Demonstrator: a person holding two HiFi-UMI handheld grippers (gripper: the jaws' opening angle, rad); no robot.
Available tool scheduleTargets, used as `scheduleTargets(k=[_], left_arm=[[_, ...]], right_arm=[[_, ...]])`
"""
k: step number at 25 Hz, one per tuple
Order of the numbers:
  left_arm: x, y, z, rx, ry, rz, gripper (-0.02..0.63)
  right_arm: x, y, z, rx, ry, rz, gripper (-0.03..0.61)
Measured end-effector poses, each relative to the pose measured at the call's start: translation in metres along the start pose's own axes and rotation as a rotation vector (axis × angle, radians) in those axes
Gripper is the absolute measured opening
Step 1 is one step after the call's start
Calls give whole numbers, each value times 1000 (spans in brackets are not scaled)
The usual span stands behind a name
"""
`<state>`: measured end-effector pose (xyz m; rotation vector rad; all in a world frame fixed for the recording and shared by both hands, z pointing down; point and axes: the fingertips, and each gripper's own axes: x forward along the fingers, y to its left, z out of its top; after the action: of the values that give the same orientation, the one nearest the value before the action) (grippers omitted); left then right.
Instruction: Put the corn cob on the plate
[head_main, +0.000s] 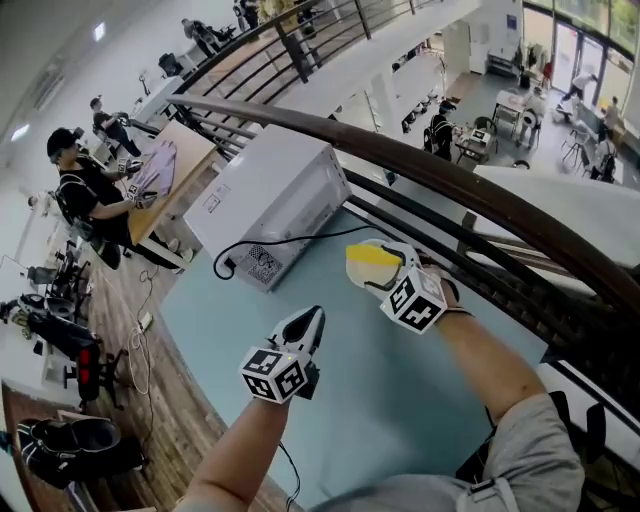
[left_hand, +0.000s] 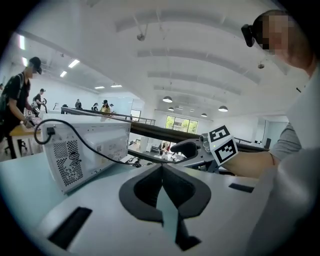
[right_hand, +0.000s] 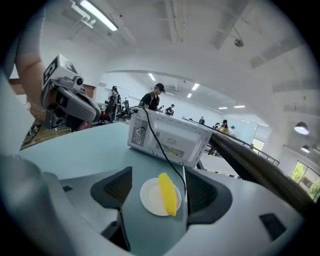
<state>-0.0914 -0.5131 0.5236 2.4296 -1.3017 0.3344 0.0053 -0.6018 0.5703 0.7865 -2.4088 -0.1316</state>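
Observation:
A yellow corn cob (right_hand: 168, 193) lies across a small white plate (right_hand: 148, 196) on the pale blue table (right_hand: 85, 150), close to a white appliance. My right gripper (right_hand: 159, 176) hangs above them, open, nothing between its pads; the plate and cob show through the gap. In the head view the cob (head_main: 372, 255) peeks out at the tip of the right gripper (head_main: 378, 268). My left gripper (head_main: 306, 326) floats over the table's near left, shut and empty, its tips meeting (left_hand: 161, 169). From it I see the right gripper (left_hand: 188, 148) off to the right.
A white box-shaped appliance (head_main: 272, 195) stands at the table's far side, its black cable (head_main: 290, 238) trailing past the plate. A dark handrail (head_main: 450, 175) runs behind the table. The table's left edge (head_main: 180, 330) drops to a wooden floor. People work at desks beyond.

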Motion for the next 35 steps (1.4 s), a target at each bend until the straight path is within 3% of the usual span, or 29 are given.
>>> scheduleTargets(k=[3, 6, 10, 16, 21, 27, 35], left_arm=[[-35, -20, 12, 18, -18, 9, 18], [-72, -42, 27, 44, -54, 12, 18], [-126, -66, 39, 65, -107, 11, 18], [-227, -83, 28, 66, -180, 7, 18], [-322, -99, 2, 72, -222, -44, 18], [-434, -123, -23, 116, -221, -132, 18], [-542, -138, -41, 132, -266, -197, 18]], right_arm=[[-34, 17, 17, 19, -37, 11, 336], [-65, 32, 33, 28, -72, -4, 257], [-97, 68, 45, 68, -80, 3, 204], [-143, 160, 55, 185, -109, 0, 117], [-200, 244, 65, 331, -158, -77, 27], [-273, 339, 88, 516, -201, -134, 18], [-344, 420, 131, 511, -245, -155, 18]])
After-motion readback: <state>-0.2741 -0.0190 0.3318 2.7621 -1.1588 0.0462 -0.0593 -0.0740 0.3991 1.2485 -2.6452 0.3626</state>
